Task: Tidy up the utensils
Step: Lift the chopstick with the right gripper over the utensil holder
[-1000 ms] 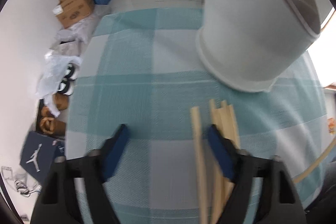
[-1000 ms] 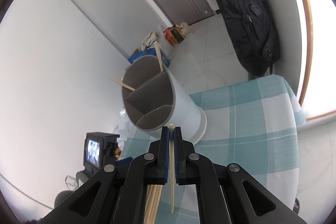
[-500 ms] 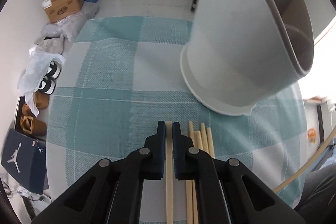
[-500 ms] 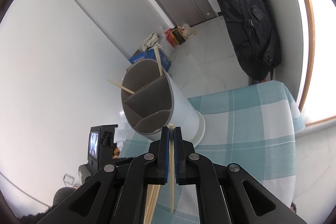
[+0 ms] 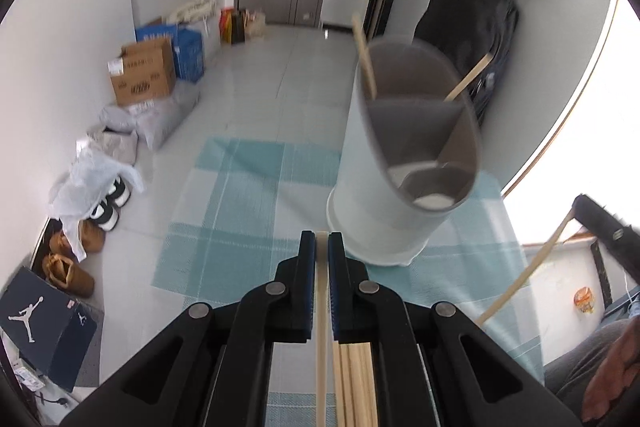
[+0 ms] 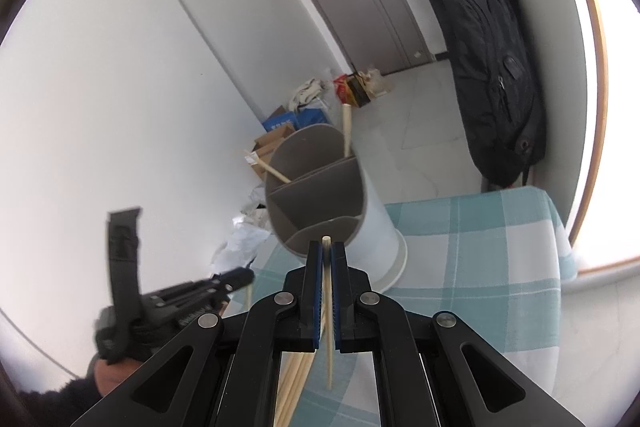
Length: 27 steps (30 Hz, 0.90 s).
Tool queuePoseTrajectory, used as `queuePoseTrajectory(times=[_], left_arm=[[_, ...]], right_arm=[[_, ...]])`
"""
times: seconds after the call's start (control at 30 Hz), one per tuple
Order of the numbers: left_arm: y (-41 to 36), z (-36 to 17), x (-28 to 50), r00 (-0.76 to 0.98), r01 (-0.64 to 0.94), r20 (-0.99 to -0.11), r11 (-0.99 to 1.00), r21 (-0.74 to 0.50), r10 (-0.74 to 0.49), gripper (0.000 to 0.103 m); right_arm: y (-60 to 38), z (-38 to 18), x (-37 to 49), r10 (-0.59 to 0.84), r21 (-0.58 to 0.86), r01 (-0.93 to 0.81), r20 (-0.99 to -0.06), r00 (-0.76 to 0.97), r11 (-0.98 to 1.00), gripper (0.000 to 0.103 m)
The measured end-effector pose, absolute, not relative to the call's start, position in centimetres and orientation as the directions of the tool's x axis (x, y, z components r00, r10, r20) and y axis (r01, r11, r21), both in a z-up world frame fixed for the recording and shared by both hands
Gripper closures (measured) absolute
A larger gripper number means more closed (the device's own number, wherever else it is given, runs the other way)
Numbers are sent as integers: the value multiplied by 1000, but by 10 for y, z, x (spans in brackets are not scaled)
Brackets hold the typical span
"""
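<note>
Left wrist view: left gripper [image 5: 321, 241] pinches one chopstick [image 5: 321, 331] btwn its pressed-together fingers, lifted above the checked tablecloth [image 5: 224, 227]. More loose chopsticks [image 5: 356, 383] lie on the cloth under the gripper. The gray utensil holder [image 5: 404, 163] stands just ahead to the right, w/ two sticks in its far compartment.

Right wrist view: right gripper [image 6: 327, 250] clamps a second chopstick [image 6: 328, 311], tip near the holder's [image 6: 320, 187] front rim. The left gripper [image 6: 208, 291] shows at lower left. A black backpack [image 6: 492, 75] hangs by the door.
</note>
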<state>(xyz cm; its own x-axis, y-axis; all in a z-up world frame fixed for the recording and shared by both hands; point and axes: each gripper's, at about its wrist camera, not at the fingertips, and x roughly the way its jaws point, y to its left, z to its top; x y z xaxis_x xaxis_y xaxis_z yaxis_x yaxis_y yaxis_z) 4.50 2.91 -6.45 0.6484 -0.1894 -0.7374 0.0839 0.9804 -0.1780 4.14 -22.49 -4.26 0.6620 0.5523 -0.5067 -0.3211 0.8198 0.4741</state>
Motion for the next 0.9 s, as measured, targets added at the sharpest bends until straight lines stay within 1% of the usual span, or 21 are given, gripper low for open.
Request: queuePoseTrajectory(times=[0.17, 0.33, 0.57, 0.77, 0.9], left_arm=[[38, -53, 36, 697, 95, -687, 976, -194, -205, 101], [45, -49, 33, 711, 103, -670, 973, -205, -216, 101], [42, -28, 25, 736, 124, -634, 968, -217, -237, 101], [42, 10, 27, 782, 133, -565, 956, -260, -262, 101], [38, 41, 34, 812, 146, -513, 948, -281, -277, 101]], right_arm=[[-215, -40, 32, 538, 448, -327, -510, 670, 832, 100], [-207, -32, 26, 539, 433, -344, -498, 679, 833, 100], [-195, -10, 20, 545, 397, -385, -473, 692, 833, 100], [-202, 16, 24, 554, 412, -388, -448, 702, 825, 100], [-209, 43, 34, 557, 419, -391, -426, 713, 820, 100]])
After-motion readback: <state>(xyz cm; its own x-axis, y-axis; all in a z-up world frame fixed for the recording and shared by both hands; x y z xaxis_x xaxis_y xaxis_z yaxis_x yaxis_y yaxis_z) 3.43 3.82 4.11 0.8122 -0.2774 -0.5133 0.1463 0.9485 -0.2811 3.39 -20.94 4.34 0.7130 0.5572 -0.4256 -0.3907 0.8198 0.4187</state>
